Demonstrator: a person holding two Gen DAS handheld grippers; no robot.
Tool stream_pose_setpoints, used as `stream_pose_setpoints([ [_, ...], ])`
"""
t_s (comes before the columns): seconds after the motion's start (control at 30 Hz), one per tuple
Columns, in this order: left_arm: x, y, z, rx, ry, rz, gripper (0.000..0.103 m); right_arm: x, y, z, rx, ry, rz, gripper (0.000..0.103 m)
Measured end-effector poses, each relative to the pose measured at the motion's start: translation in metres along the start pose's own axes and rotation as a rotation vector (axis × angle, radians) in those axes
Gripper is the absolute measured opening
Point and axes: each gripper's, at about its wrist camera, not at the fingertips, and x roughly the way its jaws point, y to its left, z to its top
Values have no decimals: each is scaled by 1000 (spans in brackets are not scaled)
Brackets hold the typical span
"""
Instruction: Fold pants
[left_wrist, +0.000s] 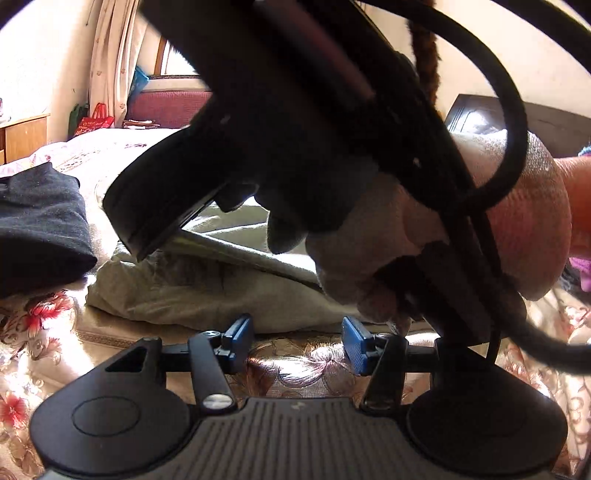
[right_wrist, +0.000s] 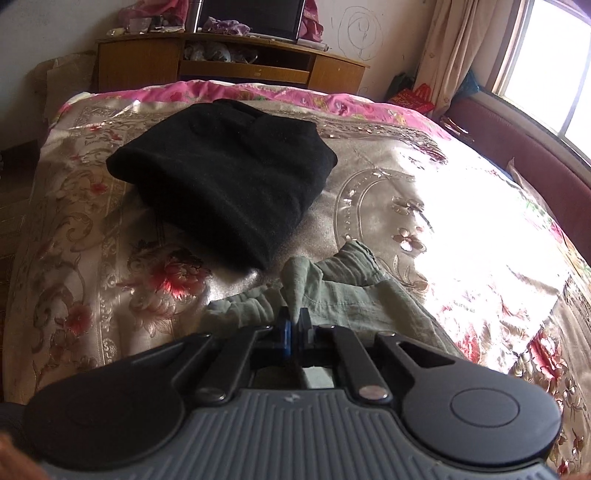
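Right wrist: right gripper (right_wrist: 293, 325) pinching green pants (right_wrist: 354, 291) — crumpled, unfolded on bed (right_wrist: 369, 192); left gripper (left_wrist: 297, 341) half-open, empty.

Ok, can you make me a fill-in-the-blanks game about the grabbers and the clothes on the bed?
1. The right gripper is pinching a fold of the ____ pants.
2. The left gripper has its blue pads apart and holds ____.
3. The folded garment lying beyond the pants is ____ in colour.
4. Everything lies on a bedspread with a pattern of ____.

Missing words: green; nothing; black; flowers
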Motion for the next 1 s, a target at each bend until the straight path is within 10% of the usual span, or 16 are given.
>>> stream_pose_setpoints([
  [0.4, 4, -11, -4, 54, 37, 18, 67, 8, 18, -10, -126, -23, 101, 16],
  [0.73, -32, -7, 10, 74, 69, 92, 67, -100, -130, -76, 212, -50, -165, 39],
  [1.0, -34, -8, 53, 192, 39, 230, 67, -65, -211, -129, 382, 125, -207, 38],
])
